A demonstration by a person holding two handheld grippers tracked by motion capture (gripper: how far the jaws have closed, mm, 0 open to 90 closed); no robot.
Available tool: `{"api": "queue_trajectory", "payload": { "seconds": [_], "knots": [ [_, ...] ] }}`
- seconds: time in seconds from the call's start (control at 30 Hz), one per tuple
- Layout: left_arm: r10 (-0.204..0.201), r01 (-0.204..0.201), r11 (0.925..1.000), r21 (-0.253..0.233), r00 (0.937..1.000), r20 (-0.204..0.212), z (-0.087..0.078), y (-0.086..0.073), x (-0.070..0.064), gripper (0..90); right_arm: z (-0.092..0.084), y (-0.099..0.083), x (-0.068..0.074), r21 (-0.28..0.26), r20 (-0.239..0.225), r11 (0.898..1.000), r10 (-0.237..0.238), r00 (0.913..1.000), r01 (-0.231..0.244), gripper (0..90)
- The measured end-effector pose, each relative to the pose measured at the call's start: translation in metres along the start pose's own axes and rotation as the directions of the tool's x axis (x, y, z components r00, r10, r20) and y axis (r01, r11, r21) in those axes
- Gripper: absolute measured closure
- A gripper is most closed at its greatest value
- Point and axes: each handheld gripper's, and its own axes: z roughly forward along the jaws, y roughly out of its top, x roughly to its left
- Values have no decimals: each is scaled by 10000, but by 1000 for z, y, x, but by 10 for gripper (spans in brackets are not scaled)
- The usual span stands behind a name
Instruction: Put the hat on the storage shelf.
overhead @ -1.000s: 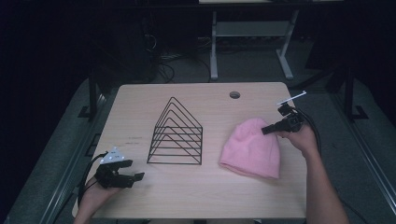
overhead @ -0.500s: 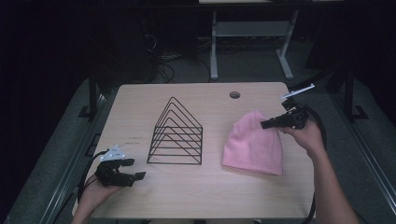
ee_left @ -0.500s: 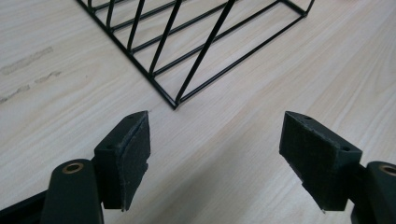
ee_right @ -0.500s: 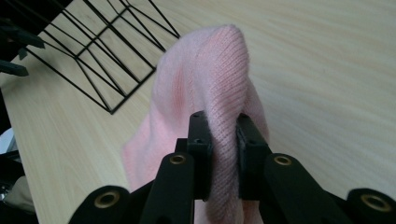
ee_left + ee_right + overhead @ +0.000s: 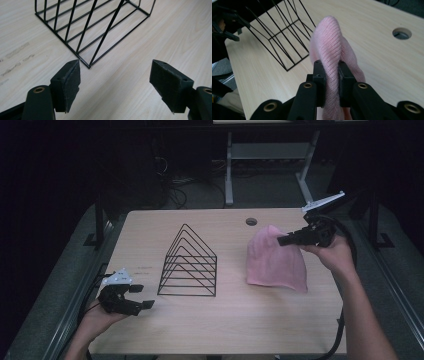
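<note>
A pink knitted hat [image 5: 274,261] hangs by its top over the right half of the table, its lower edge still on the wood. My right gripper [image 5: 283,240] is shut on a fold of the pink hat [image 5: 331,57], the pads [image 5: 343,75] pressing the knit from both sides [image 5: 331,75]. A black wire rack [image 5: 188,262] with triangular dividers stands mid-table. My left gripper [image 5: 142,297] hovers open near the table's front left corner. In the left gripper view its jaws stand wide apart [image 5: 116,82] over bare wood, just short of the rack's corner [image 5: 88,65].
The light wooden table [image 5: 240,320] has a round cable hole [image 5: 251,221] at the back. A metal desk frame [image 5: 230,165] and cables lie on the dark floor behind. Cables trail from both grippers off the table's sides.
My right gripper has risen with the hat's top, pulling the hat up into a peak. My left gripper has lifted slightly near the front left corner.
</note>
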Motion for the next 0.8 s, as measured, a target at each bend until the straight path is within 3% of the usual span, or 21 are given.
{"api": "queue_trajectory", "payload": {
  "seconds": [0.17,0.7,0.8],
  "knots": [
    [43,-44,10000,27,9994,335,-8,12,1,248,-12,14,9,-214,-28,9995,-252,9997,251,796],
    [596,-606,9981,121,9957,712,-26,54,1,247,-34,57,41,-883,-192,9884,-1254,9919,1233,797],
    [759,-767,9970,103,9953,603,-27,61,0,245,-38,65,46,-960,-222,9864,-1360,9905,1333,797]
  ]
}}
